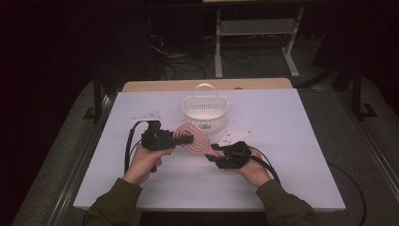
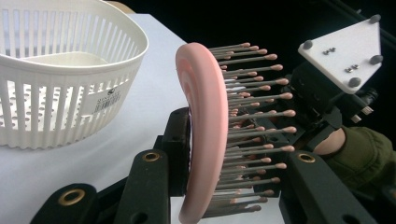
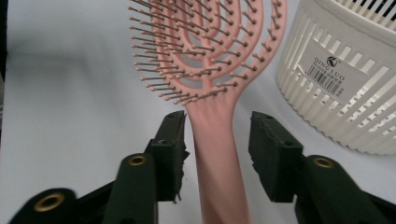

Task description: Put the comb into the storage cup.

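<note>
1. Pink plastic hairbrush (image 1: pixel 192 137) is held up just above the white table (image 1: pixel 282 155), in front of the white slatted basket (image 1: pixel 205 113) and close to it, not inside.
2. Its long axis runs from the oval bristled head, on the person's left, to the handle (image 3: pixel 219 158), which points toward the right hand.
3. Left gripper (image 2: pixel 219 182) is clamped across the head: one pad sits on the smooth back, the other presses into the bristles (image 2: pixel 257 93), so this hand carries the brush.
4. Right gripper (image 3: pixel 217 154) is spread, its jaws standing either side of the handle with a gap on both sides and no contact; it sits at the handle end, with the basket beyond the brush.
5. Judged from this, the left hand is the one placed to move the brush. The basket lies just beyond the head, so a short carry forward and over the rim looks like the move, with the handle trailing last.
</note>
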